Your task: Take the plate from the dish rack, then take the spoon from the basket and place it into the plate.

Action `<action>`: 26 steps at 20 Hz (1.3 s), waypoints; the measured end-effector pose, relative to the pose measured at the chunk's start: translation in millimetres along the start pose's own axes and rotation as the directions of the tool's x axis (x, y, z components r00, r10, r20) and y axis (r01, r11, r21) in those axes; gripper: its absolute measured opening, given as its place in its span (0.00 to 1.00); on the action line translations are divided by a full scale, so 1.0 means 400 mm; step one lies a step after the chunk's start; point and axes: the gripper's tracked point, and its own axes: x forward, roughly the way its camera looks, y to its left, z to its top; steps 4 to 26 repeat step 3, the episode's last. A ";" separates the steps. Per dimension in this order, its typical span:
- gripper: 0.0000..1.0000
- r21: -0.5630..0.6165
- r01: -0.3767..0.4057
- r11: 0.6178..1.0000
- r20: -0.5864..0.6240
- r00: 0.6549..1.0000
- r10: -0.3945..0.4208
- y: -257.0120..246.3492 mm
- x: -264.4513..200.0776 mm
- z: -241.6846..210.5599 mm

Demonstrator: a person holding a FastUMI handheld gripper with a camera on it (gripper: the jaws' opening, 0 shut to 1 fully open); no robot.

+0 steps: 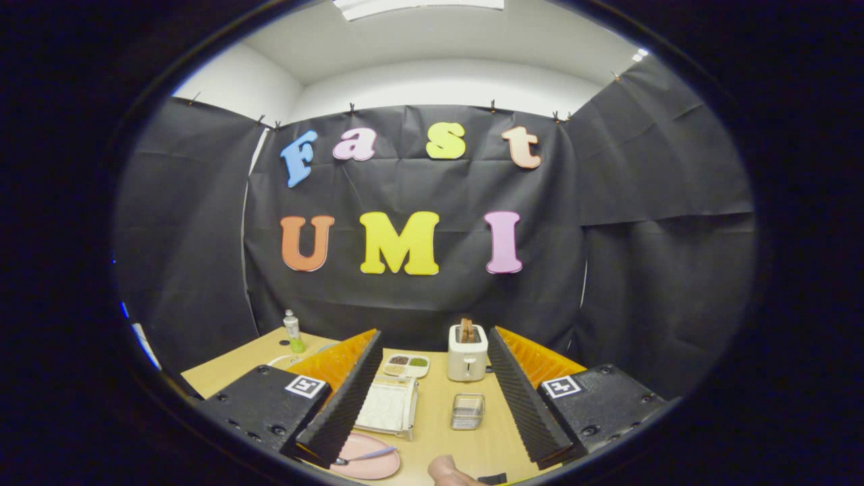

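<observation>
The spoon (364,455) is lying in the pink plate (368,466), which is sitting flat on the table (472,445) near its front edge, just beside the tip of the gripper's (432,442) left finger and partly tucked under it. The spoon's long axis is running across the plate, bowl end toward the left finger, handle pointing toward the middle of the table. The gripper is standing wide apart and holding nothing, raised and looking out over the table, so the plate is lying below and to its left. Judging by this, the task looks finished. Beyond the plate, between the fingers, a dish rack (388,408) is sitting with what looks like a pale cloth or mat in it, and a small wire basket (468,412) is standing empty beside it. Farther back a divided tray (407,365) is holding small portions of food, a toaster (467,352) is carrying slices of toast, and a bottle (292,331) is standing toward the far left corner. A person's fingertip (449,471) is showing at the front edge.
</observation>
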 end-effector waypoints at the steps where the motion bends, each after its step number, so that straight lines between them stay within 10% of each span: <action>1: 1.00 0.007 -0.004 1.000 0.004 1.000 0.004 0.001 -0.003 -0.001; 26: 1.00 -0.014 0.008 1.000 0.015 1.000 -0.008 -0.006 -0.005 0.005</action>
